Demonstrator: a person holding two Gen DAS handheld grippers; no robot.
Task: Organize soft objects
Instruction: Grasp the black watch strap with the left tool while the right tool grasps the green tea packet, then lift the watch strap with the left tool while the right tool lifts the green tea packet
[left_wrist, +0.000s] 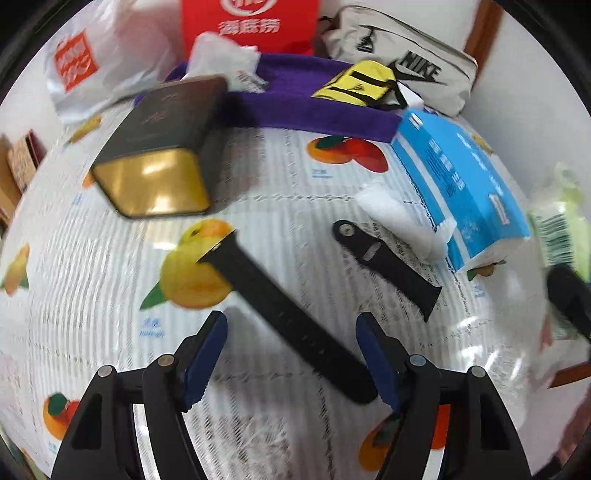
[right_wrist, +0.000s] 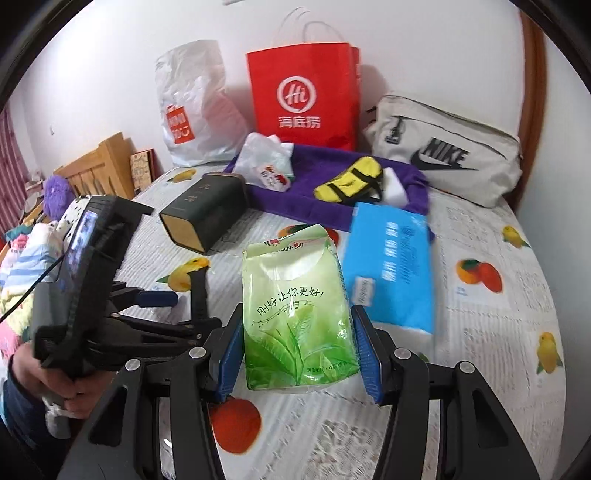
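Gripping the green tissue pack by its 2 long sides, the right gripper holds it above the table; it looks light and squashy. Nearby, the left gripper gapes over a limp watch strap, best pinched mid-length.

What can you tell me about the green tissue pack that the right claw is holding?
The green tissue pack is a soft, glossy plastic pouch, pale green with a tea-leaf picture, dark Chinese writing and a small red logo near its crimped top. It looks full and sealed. It stands upright, lifted clear of the fruit-print tablecloth, clamped at its lower sides by the blue pads of the right claw. Nothing else touches it; the blue tissue pack lies behind it.
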